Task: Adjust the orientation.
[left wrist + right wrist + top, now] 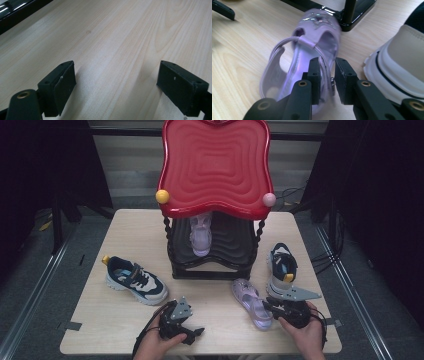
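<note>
Lilac plastic marks the sandal point(252, 303) that lies on the pale wooden table point(220, 335) near its front edge, right of the middle, its toe toward the black base of the shoe rack point(210, 265); the right gripper point(272, 306) has its 2 jaws closed in on the sandal's side wall and strap, seen plainly in the right gripper view, where the sandal point(309, 55) runs away from the right gripper point(327, 75) toward a black rack post point(349, 11); the grip sits at the heel end, the toe still on the wood. Just beside it to the right stands a navy and white sneaker point(281, 270), touching or almost touching the gripper's grey plate; its white sole point(392, 75) shows at the right of the right gripper view. The left gripper point(187, 332) rests near the front edge, left of the middle, jaws spread wide over bare wood with nothing between them, as the left gripper point(117, 82) shows in its own view. A 2nd navy sneaker point(135, 280) lies toward the left edge; a 2nd lilac sandal point(201, 236) sits on the rack's lower black shelf, under the red top tray point(216, 165).
</note>
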Demonstrator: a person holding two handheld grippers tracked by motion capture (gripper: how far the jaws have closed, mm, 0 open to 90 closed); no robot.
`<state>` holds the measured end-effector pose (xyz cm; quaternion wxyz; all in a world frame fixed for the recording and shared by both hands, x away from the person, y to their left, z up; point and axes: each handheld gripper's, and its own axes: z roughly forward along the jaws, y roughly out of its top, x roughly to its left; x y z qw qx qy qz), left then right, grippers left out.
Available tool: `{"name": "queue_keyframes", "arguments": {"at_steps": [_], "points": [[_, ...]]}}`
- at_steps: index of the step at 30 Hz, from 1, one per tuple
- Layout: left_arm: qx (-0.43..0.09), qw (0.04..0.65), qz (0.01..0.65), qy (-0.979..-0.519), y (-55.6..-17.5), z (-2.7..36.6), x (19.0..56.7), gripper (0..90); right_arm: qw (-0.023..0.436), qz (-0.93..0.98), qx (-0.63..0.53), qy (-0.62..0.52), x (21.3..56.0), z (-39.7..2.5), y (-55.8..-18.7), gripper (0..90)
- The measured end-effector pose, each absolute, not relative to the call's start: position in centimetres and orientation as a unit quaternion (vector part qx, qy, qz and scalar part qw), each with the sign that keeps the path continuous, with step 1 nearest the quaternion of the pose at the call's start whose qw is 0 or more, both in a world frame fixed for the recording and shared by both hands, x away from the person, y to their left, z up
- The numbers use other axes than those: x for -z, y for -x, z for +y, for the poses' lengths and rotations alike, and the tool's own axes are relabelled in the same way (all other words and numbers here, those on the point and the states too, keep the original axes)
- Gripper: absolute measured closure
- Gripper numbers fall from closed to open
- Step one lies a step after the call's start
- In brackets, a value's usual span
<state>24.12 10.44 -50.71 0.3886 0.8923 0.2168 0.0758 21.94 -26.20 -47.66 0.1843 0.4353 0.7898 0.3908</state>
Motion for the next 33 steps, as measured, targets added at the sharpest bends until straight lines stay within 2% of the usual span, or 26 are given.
{"name": "queue_keyframes", "arguments": {"at_steps": [8,10,14,19,33], "points": [[-0.076,0.389,0.217,-0.892,-24.1,10.4,50.7,14.6,0.179,0.788,-0.394,-0.438,47.7,-26.5,-22.2,74.0],[-0.076,0.388,0.217,-0.893,-24.1,10.5,50.7,14.6,0.172,0.785,-0.398,-0.443,47.9,-26.6,-22.3,71.4],[-0.076,0.388,0.217,-0.893,-24.1,10.4,50.7,14.6,0.162,0.788,-0.393,-0.445,48.3,-26.8,-22.5,76.0],[-0.076,0.389,0.217,-0.892,-24.1,10.4,50.7,14.6,0.172,0.794,-0.394,-0.43,48.4,-27.1,-22.6,81.6],[-0.076,0.389,0.217,-0.892,-24.1,10.4,50.7,14.6,0.2,0.777,-0.433,-0.41,47.2,-27.3,-21.6,82.5]]}}
